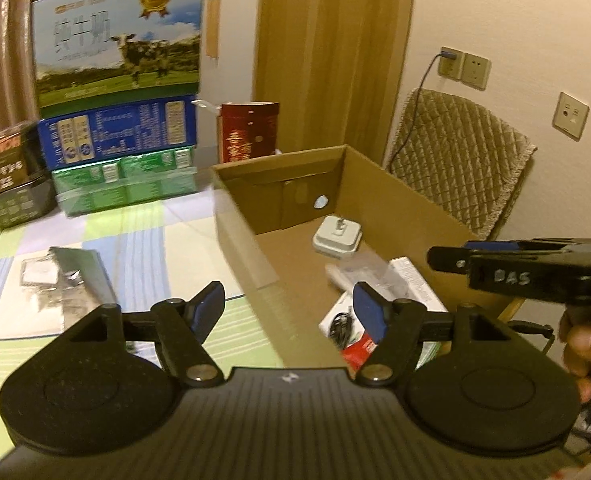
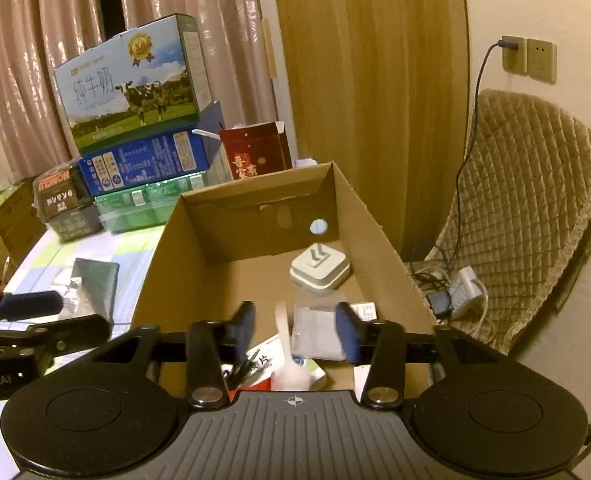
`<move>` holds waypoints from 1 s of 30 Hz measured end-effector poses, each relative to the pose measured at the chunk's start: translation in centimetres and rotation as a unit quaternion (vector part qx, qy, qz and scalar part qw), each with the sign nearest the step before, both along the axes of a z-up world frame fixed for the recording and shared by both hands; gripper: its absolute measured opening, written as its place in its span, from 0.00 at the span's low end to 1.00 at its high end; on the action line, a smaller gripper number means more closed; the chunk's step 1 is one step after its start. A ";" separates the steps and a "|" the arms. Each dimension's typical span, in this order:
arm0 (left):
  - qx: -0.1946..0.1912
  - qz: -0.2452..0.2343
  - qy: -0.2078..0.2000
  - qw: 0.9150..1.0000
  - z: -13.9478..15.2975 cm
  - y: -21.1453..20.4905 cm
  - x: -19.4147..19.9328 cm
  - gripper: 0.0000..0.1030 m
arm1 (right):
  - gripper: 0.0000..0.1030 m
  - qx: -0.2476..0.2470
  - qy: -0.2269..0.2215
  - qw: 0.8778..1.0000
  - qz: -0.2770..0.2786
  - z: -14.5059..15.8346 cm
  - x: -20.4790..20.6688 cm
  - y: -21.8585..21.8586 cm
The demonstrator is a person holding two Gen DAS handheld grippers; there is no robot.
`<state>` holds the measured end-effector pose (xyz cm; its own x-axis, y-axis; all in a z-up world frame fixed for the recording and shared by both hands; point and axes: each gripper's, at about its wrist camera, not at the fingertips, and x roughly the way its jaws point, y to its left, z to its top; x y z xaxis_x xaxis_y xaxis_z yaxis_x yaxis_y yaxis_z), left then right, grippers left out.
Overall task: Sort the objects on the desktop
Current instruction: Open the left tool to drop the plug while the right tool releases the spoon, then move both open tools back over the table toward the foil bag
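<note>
Two grippers hang spread and empty: the right gripper [image 2: 295,330] above the cardboard box [image 2: 379,236], the left gripper [image 1: 287,308] over its near wall. Sorted things, a white charger [image 2: 319,270] and a clear packet [image 2: 319,332], lie inside the box, while a grey booklet [image 1: 85,270] waits on the worktop [image 1: 155,240], probably next.

Charger [image 2: 319,270] inside cardboard box [image 2: 379,236]

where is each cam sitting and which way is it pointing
Left wrist: sits on the left claw, held over the near-left wall of the cardboard box, facing the far wall; the right claw and a hand show.
Right wrist: sits on the right claw above the box, facing the same way; the left claw shows at left.
Shared: box, white charger, stacked milk cartons.
</note>
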<state>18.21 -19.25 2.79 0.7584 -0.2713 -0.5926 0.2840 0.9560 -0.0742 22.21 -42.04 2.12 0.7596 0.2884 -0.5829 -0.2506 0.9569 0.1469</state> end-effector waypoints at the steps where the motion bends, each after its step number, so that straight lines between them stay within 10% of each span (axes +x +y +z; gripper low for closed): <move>1: 0.001 0.003 0.001 1.000 -0.1 0.4 -0.1 0.65 | 0.46 0.000 0.002 1.000 -0.001 0.0 -0.2 0.0; 30: 0.029 0.155 0.013 0.987 -0.9 18.1 -9.4 0.75 | 0.68 0.010 -0.013 0.991 0.129 2.2 -8.9 13.0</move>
<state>8.82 -1.15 1.86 0.7844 0.0059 -0.6202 -0.0232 0.9995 -0.0198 13.27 -29.03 4.32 0.6734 0.4872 -0.5560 -0.4913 0.8569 0.1559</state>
